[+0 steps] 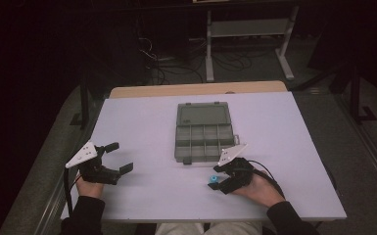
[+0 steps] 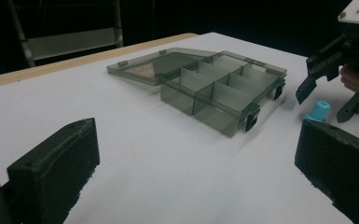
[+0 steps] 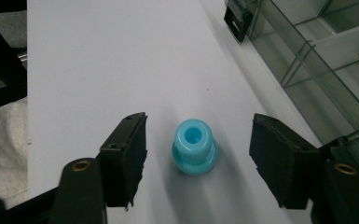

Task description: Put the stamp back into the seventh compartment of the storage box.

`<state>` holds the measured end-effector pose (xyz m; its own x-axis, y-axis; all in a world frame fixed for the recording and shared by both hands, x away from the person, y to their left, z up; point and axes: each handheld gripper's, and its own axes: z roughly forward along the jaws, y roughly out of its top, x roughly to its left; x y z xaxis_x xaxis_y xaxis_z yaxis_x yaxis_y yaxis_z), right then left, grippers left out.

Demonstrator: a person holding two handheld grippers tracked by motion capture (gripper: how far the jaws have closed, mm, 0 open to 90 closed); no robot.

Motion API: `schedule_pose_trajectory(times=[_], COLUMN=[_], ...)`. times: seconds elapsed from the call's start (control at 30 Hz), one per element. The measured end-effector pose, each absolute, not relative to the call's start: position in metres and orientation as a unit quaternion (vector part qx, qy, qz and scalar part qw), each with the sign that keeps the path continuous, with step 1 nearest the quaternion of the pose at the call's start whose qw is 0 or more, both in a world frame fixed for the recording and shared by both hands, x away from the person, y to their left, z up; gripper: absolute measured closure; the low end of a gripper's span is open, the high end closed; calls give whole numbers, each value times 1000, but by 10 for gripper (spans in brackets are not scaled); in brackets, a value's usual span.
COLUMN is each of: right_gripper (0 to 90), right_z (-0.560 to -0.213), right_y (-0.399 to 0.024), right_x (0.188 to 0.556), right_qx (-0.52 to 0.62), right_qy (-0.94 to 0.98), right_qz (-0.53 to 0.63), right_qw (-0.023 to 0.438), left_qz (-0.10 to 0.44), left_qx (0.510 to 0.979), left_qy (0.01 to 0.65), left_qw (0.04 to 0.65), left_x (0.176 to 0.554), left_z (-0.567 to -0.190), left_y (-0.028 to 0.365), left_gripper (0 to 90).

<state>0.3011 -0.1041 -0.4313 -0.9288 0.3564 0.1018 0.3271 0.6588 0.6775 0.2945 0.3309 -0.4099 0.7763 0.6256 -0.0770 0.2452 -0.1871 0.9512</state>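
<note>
A small blue plastic spool (image 3: 194, 147) stands upright on the white table (image 1: 142, 122), between the jaws of my right gripper (image 3: 198, 156); a gap shows on both sides, so the pads do not touch it. That spool (image 1: 214, 179) lies just left of my right gripper (image 1: 220, 182) near the front edge, and it (image 2: 319, 111) appears beside my right gripper (image 2: 324, 102) in the left gripper view. My left gripper (image 1: 122, 157) rests at the front left, jaws wide apart and empty. A smoky clear compartment box (image 1: 204, 133) lies open mid-table.
The box lid (image 2: 156, 65) lies flat behind the compartments, whose latches (image 2: 252, 122) face the near side. A wooden strip (image 1: 198, 89) runs along the table's far edge. Beyond it stand a metal frame (image 1: 247, 34) and cables on the floor.
</note>
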Motion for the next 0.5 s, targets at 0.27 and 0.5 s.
schedule_pose_trajectory(times=[0.27, 0.5], right_gripper=[497, 590], right_z=[-427, -426], right_y=[-102, -103], right_x=[300, 301], right_qx=[175, 174], right_qy=[914, 914], right_qz=[366, 365], right_qw=[23, 23], left_qz=[167, 166], left_qx=[752, 752], left_qy=[288, 289], left_qw=[568, 569], left_x=[294, 294], left_z=[-410, -410], left_y=[330, 330], left_gripper=[0, 0])
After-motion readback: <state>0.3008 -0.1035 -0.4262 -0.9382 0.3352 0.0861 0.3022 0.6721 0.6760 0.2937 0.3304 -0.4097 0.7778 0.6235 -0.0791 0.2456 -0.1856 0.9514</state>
